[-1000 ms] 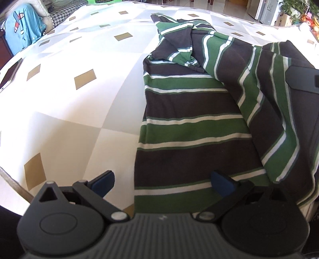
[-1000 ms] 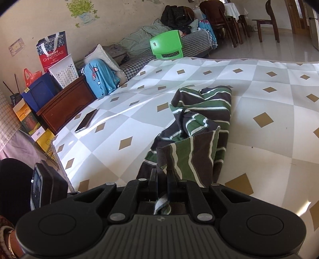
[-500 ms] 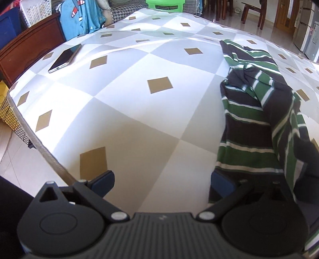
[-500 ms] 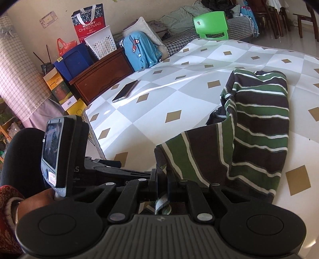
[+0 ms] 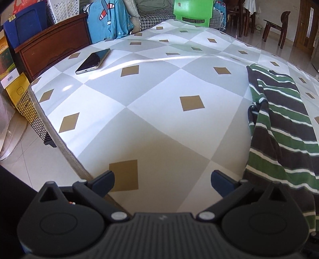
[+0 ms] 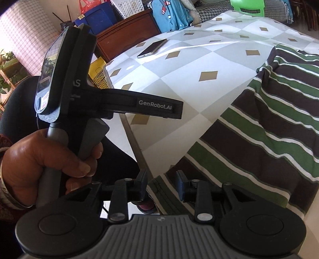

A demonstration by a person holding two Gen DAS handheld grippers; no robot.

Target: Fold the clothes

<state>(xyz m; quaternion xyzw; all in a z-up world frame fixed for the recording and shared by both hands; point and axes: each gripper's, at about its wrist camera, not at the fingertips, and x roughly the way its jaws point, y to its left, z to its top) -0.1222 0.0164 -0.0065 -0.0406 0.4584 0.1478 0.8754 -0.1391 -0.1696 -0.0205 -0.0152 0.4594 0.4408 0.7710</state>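
Room: sunlit living space, with a dark wooden cabinet (image 5: 49, 53), a blue storage bin (image 5: 24, 27) and a white perforated basket (image 5: 61, 10) past the table's far left edge, and a green plastic chair (image 5: 194, 11) beyond its far end
Table: wide top under a cloth (image 5: 159, 119) of grey and white diamonds with small tan squares; its near left edge runs diagonally down both views
Phone: a smartphone (image 5: 93, 60) lies flat near the far left corner of the table, screen up, well apart from the clothing
Blue garment: a light blue piece with an aeroplane print (image 5: 107, 20) hangs behind the cabinet
Striped shirt: the dark brown, green and white striped shirt (image 6: 269, 123) lies along the right side of the table, doubled over on itself, its near hem reaching the near edge
Shirt hem: one corner hangs over the near edge, just in front of the right claw; whether it brushes either pad is hard to say from this angle
Left gripper: the left gripper (image 5: 162, 180) hovers over bare cloth at the near edge, to the left of the shirt, its blue-tipped jaws spread wide with nothing between them
Left hand: seen from the right wrist, the person's left hand (image 6: 49, 159) wraps the grey handle of that tool
Right gripper: the right gripper (image 6: 161, 185) sits low at the near edge, its jaws having just been opening; they stand partly apart, no longer pinching the fabric, and the gap between them looks onto the hanging hem
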